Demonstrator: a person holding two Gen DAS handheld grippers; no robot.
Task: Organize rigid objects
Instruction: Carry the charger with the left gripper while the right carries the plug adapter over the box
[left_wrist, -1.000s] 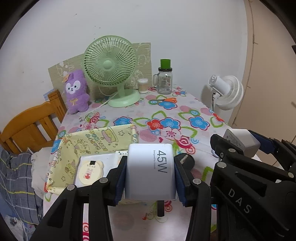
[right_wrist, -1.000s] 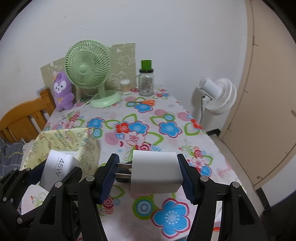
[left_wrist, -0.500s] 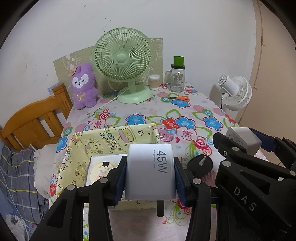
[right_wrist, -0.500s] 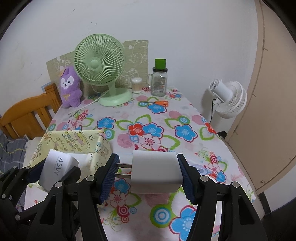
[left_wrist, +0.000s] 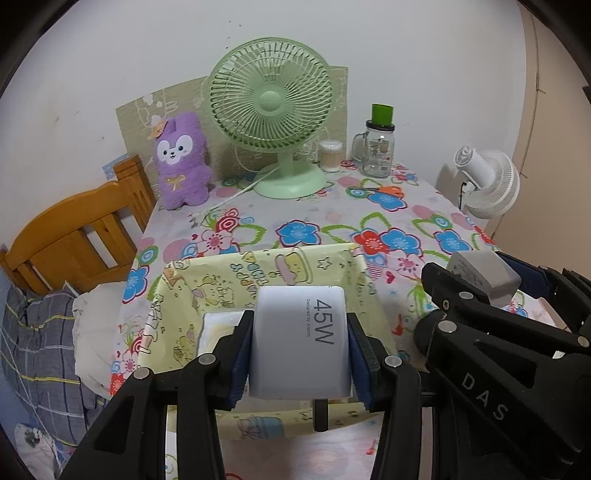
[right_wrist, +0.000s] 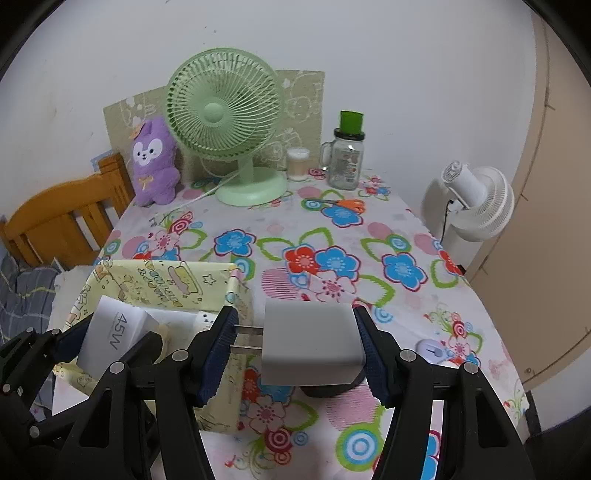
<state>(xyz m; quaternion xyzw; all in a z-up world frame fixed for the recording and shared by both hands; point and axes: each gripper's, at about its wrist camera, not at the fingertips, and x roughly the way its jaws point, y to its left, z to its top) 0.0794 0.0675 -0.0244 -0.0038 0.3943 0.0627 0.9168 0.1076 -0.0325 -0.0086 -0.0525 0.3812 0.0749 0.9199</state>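
Centrally, the left gripper (left_wrist: 299, 352) is clamped on a white 45W charger (left_wrist: 298, 345), its blue-padded fingers (left_wrist: 242, 356) pressing the two side faces, the printed "45W" face turned up toward the camera. This charger hangs over the interior of a yellow cartoon-print box (left_wrist: 207, 291), whose open top faces up; a white item with a rounded shape on it (left_wrist: 218, 328) lies on the box floor, partly hidden behind the left finger.

The right gripper (right_wrist: 297, 350) is closed on a second white plug charger (right_wrist: 312, 341), one finger (right_wrist: 218, 350) at the end with the two metal prongs (right_wrist: 245, 339), which point left toward the box, and the other against the opposite end. This charger sits above the floral worktop (right_wrist: 369, 229), just beside the box's right wall (right_wrist: 240, 295). Beneath it a dark round object (right_wrist: 325, 389) is partly visible, and a small white and lilac item (right_wrist: 430, 349) lies to its right.

At the back of the worktop stand a green desk fan (left_wrist: 271, 122), a purple plush rabbit (left_wrist: 181, 158), a cotton-swab tub (left_wrist: 330, 155) and a glass mug jar with a green cap (left_wrist: 376, 146). Orange-handled scissors (left_wrist: 380, 191) lie flat in front of the jar. A white floor fan (left_wrist: 487, 182) stands off the worktop's right edge, and a wooden bed frame (left_wrist: 74, 232) lies to its left.
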